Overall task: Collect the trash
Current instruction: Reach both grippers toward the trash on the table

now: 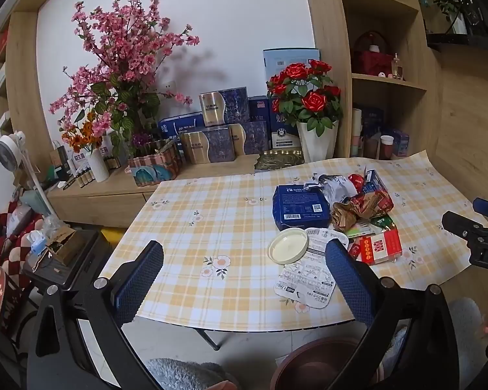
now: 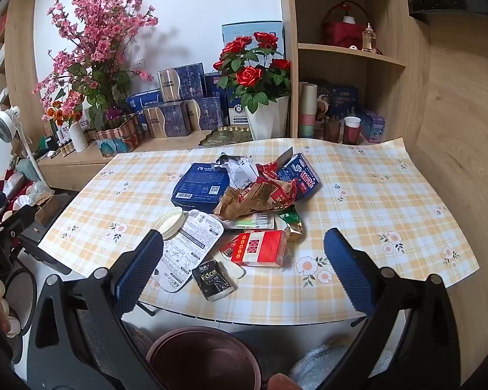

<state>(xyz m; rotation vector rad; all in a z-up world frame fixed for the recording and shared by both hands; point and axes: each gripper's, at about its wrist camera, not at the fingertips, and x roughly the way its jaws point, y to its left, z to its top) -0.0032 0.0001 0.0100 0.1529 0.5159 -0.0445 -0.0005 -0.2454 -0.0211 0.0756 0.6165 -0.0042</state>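
1. Hovering both sets of jaws wide apart, empty, over the near edge of the desk [image 2: 390, 195].
2. Trash pile [image 2: 257, 195] mid-desk.
3. Brown bin [image 2: 198, 351] below edge, probably for easy dropping.

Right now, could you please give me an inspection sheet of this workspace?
Surface: table under a yellow plaid floral cloth.
Job's things: trash pile with blue box, red box, round lid, white card, black sachet, crumpled wrappers; brown bin below the table's near edge.
Clutter: nothing seen beyond the trash.
Grippers: left gripper and right gripper open, empty.
Cables: nothing seen.
Surroundings: sideboard with pink blossoms, red roses, wooden shelves.
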